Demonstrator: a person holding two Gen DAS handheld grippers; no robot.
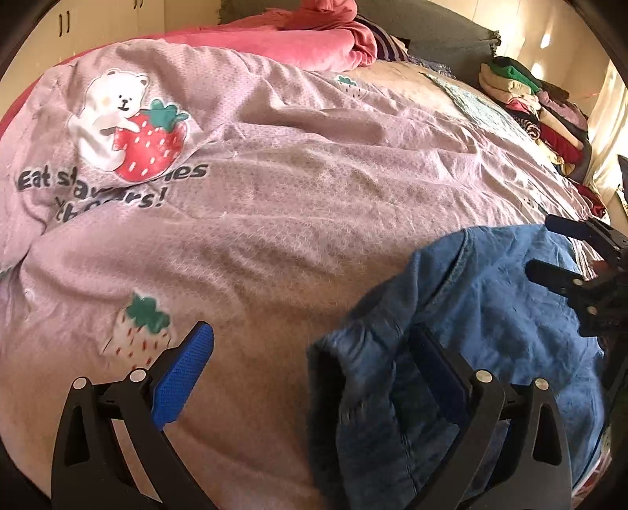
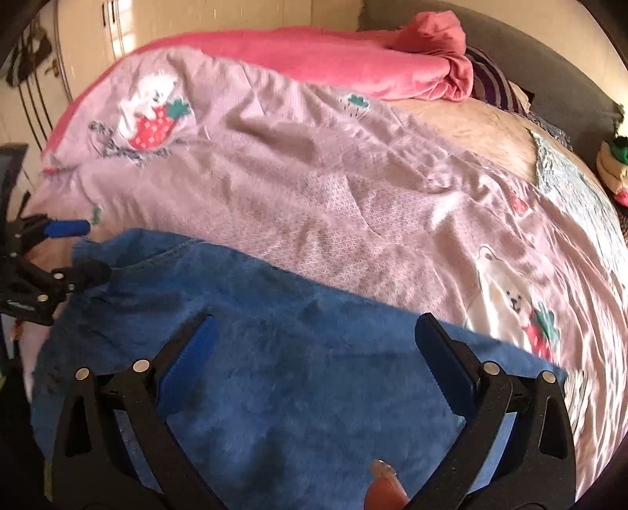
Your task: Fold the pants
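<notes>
Blue pants lie on a pink strawberry-print bedspread, at the lower right in the left wrist view and across the lower half of the right wrist view. My left gripper is open, its right finger over the pants' left edge, its left finger over the bedspread. It also shows at the left of the right wrist view. My right gripper is open above the pants, holding nothing. It also shows at the right edge of the left wrist view.
A pink blanket and a striped cushion lie at the head of the bed. A stack of folded clothes sits at the far right. Cupboards stand behind the bed.
</notes>
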